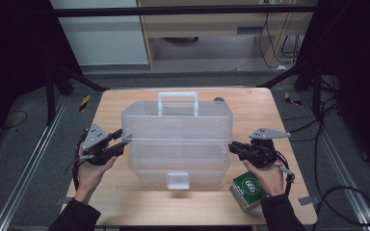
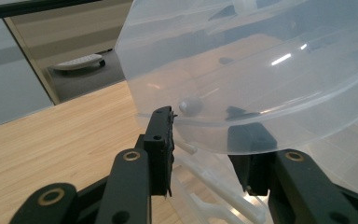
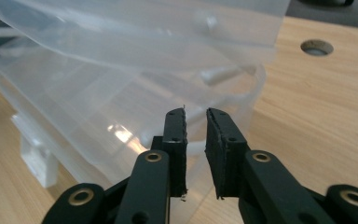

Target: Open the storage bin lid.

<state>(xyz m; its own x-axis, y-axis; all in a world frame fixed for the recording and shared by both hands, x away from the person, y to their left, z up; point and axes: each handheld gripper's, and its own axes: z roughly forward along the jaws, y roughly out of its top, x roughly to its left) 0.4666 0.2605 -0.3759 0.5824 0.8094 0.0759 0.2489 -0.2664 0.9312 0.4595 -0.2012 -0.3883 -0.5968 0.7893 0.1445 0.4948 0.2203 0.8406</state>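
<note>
Clear box (image 1: 176, 139) sits mid tabletop (image 1: 125, 202). Your left tool (image 1: 120, 139) open around box's left lid edge. Your right tool (image 1: 233, 147) slightly open, at right edge, gripping nothing. Green box (image 1: 246, 190) beside your right hand.

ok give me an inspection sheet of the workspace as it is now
surface: wooden table, round hole near the far edge.
job's things: clear plastic storage box, handle up, lid raised at the left end, white latch in front.
clutter: green and white carton at the near right corner.
grippers: left gripper open, jaws astride the lid's edge; right gripper slightly open at the box's right end.
cables: one trails from each gripper; more lie on the floor, right.
surroundings: dark frame, grey floor, wooden cabinet behind.
</note>
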